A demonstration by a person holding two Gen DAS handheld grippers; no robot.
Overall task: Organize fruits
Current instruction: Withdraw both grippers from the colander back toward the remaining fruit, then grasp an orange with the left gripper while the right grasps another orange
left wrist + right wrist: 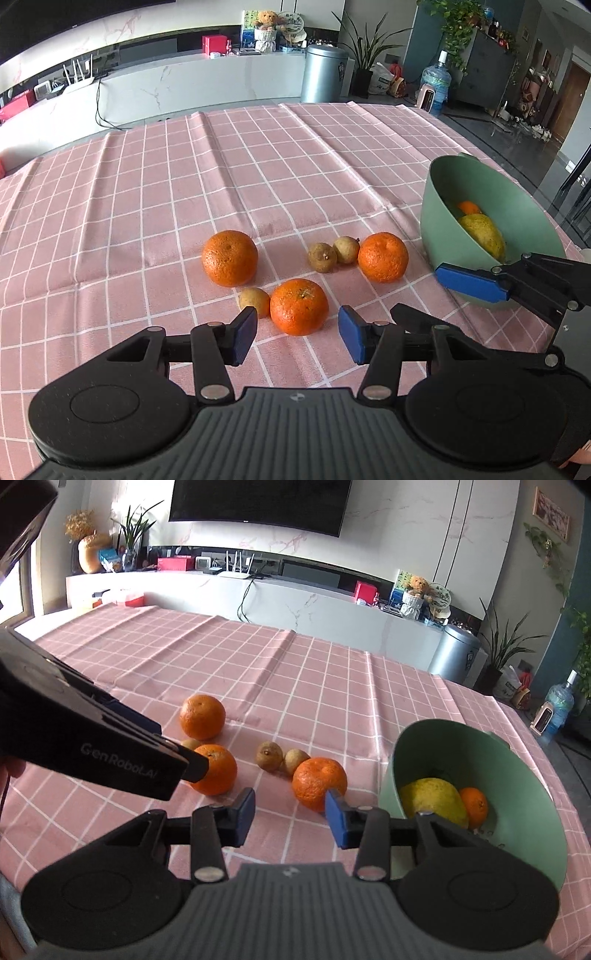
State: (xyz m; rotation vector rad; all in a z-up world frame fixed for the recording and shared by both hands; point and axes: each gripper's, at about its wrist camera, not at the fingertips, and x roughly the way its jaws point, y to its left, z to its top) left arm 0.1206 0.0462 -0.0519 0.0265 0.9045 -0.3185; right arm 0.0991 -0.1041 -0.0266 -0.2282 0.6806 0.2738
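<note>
Three oranges lie on the pink checked cloth, with the near orange [299,306] just ahead of my open left gripper [297,334], whose jaws are empty. The other oranges [229,257] [383,256] sit further back, among three small brown fruits [322,257]. At the right, a green bowl [443,206] holds a yellow fruit [484,234] and a small orange [469,206]. My right gripper [290,814] is open and empty, close to the right orange [319,782] and left of the bowl [535,794]. One of its pads [471,282] shows before the bowl.
The table's far and right edges drop to a dark floor. A white cabinet [295,605], a metal bin [323,74] and a water bottle [436,86] stand beyond. The left gripper's body [92,746] fills the left of the right wrist view.
</note>
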